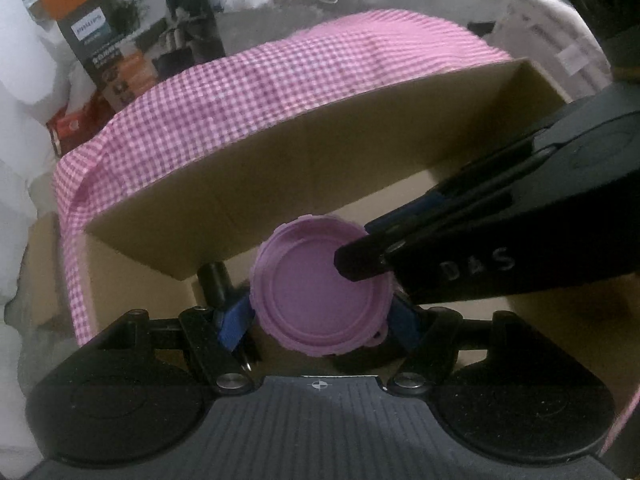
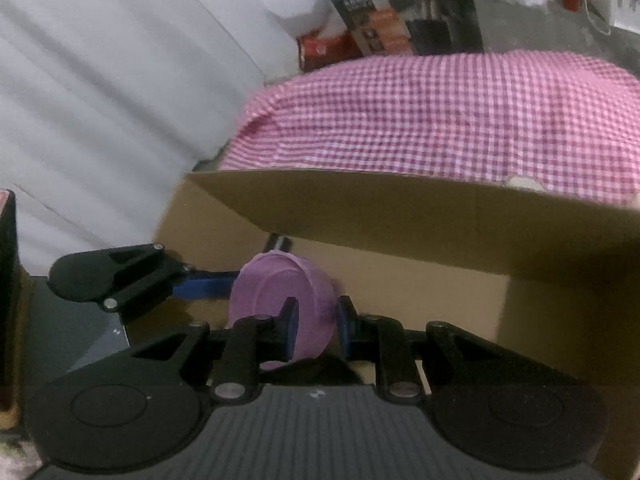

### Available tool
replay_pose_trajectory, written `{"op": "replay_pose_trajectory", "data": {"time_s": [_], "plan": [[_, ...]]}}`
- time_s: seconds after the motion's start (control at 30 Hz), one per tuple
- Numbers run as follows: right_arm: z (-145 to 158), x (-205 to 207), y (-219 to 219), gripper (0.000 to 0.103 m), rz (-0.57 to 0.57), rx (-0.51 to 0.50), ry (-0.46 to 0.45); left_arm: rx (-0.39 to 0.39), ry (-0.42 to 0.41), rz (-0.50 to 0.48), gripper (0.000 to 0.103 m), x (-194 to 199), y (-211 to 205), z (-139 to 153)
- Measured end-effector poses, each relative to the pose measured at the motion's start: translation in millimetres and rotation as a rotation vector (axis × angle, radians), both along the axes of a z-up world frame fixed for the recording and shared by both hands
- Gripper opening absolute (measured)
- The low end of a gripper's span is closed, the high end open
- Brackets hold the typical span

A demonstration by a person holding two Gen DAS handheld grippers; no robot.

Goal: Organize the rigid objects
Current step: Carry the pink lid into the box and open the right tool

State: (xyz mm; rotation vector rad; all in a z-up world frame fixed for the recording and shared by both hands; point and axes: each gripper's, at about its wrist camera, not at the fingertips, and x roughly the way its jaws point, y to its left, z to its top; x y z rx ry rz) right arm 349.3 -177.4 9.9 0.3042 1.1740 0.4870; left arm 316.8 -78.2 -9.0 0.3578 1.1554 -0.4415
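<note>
Both grippers clamp 1 pink round lid [image 1: 322, 294]: left gripper [image 1: 320, 316] holds it across its width by the rim, right gripper [image 2: 318, 320] pinches its edge with narrow jaws. It hangs over the open cardboard box [image 1: 280, 176] beside the pink checked cloth [image 1: 280, 76].

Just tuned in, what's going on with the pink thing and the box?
Both claws have hold of one round pink lid over the open cardboard box. The left claw spans its sides, and the right claw pinches its rim edge-on. The box sits on a pink checked cloth. The lid is not set down yet.
</note>
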Motion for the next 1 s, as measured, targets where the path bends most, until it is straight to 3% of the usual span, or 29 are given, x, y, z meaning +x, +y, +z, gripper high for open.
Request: {"op": "replay_pose_trajectory", "data": {"time_s": [0.27,0.4,0.53,0.77,1.0], "plan": [[-24,18,5,0.023,-0.015,0.005,0.053,0.069,0.013,0.011,0.073,17,-6,-15],[-29,23,7,0.025,-0.012,-0.002,0.059,0.093,-0.016,0.001,0.08,17,-9,-13],[-26,25,4,0.04,-0.026,0.008,0.051,0.091,-0.03,0.01,0.083,14,-7,-4],[25,-7,-17,0.052,-0.059,0.067,-0.063,0.016,-0.109,0.024,0.085,-13,2,39],[104,-101,-53,0.072,-0.092,0.107,-0.32,-0.119,-0.237,0.012,0.089,-71,21,99]]}}
